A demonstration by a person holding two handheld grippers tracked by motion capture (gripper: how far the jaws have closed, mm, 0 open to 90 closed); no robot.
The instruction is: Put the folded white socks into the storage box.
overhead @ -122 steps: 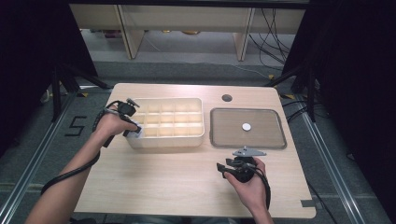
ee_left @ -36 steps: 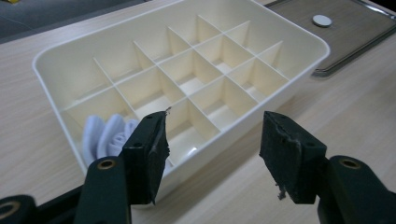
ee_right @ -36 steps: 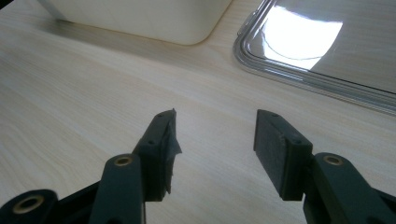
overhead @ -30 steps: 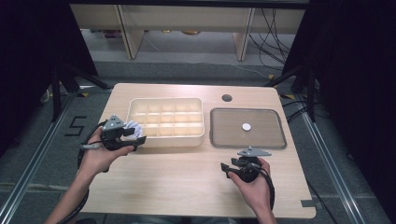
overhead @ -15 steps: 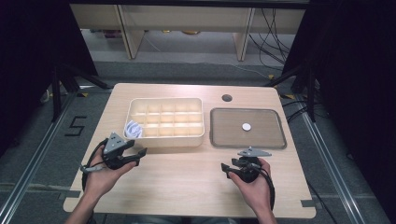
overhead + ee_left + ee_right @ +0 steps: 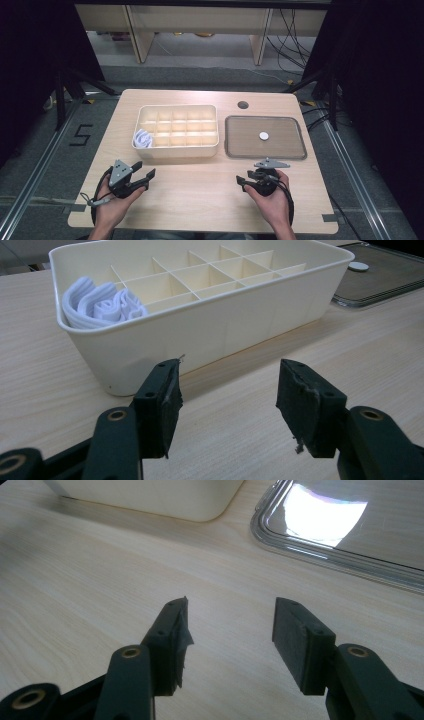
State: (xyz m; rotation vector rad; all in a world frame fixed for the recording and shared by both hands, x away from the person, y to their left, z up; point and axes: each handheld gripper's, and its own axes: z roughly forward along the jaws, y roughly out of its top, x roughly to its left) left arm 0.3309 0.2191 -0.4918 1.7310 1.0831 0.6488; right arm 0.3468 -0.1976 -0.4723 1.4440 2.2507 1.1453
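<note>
Pulled back from the organizer box [image 6: 175, 131], left tool [image 6: 142, 175] gapes empty; folded white cloth [image 6: 142, 137] fills its corner cell.

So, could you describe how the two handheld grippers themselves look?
Both are black. The left gripper carries a grey three-cornered plate on top, and a black cable loops from it beside the hand. The right gripper has a similar grey plate and a black cable. Each has two black jaws with worn, frayed pads and brass-coloured rivets. No sleeves are visible.

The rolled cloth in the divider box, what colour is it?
White, the rolled cloth in the box's corner compartment; clearest in the left gripper view.
</note>
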